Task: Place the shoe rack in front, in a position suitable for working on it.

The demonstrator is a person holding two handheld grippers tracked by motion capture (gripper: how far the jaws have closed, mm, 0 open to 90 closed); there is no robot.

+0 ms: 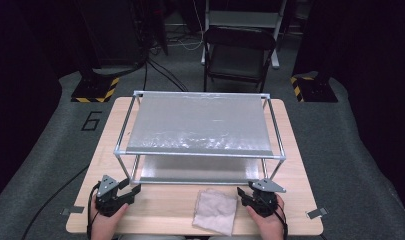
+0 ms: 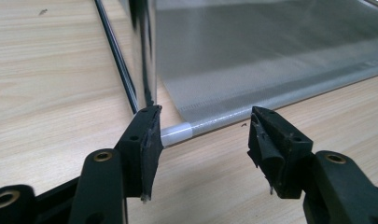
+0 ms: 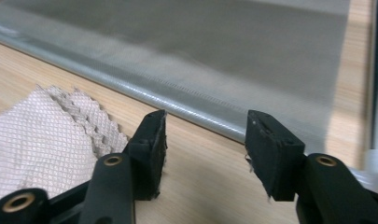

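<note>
Both the left gripper and right gripper are held open and empty at the tabletop's near edge; between them a cloth is spread, and the way ahead is blocked by a rack.

Black folding metal chair behind the light wooden table; yellow-black striped stand bases on grey carpet floor.
</note>
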